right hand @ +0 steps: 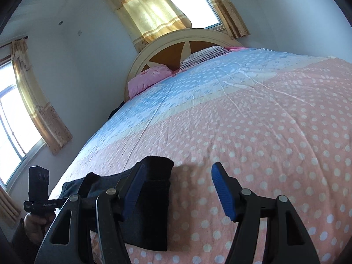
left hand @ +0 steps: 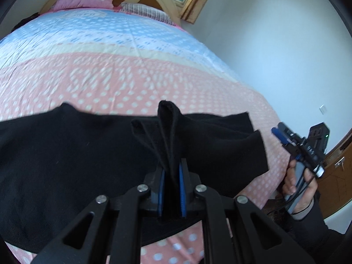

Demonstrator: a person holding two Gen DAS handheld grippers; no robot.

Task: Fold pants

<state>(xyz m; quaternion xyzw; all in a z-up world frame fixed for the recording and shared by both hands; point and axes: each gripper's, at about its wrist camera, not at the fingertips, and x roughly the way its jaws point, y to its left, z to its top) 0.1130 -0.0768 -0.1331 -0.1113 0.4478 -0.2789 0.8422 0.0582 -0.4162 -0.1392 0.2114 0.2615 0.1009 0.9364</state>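
1. Nearest to me, the left gripper (left hand: 172,176) is clenched on a bunch of the black pants (left hand: 77,154); a fold of the cloth stands up between its blue pads (left hand: 182,189) and rises above the fingertips.
2. The rest of the pants lies spread across the near part of the bed (left hand: 132,77), on the pink dotted part of the cover (the cloth is very dark, so I cannot read its seams or tell which end is the waist).
3. The right gripper (right hand: 176,187) is released: its two fingers stand well apart, and nothing is pressed between them. Its left finger (right hand: 134,189) is just over the end of the pants (right hand: 154,209), which lies flat near the edge of the bed (right hand: 264,132); the other finger is over the bare cover.
4. In the left camera the right gripper is seen at the side of the bed, held by a hand (left hand: 294,189) in a dark sleeve, apart from the pants.
5. Farther, the cover changes from pink to a pale yellow band and then to blue.
6. At the far end there are a pink pillow (right hand: 147,78) and a striped pillow (right hand: 204,56) against a round headboard (right hand: 176,41).
7. Behind that, windows with yellow curtains (right hand: 151,13) are in the white wall.
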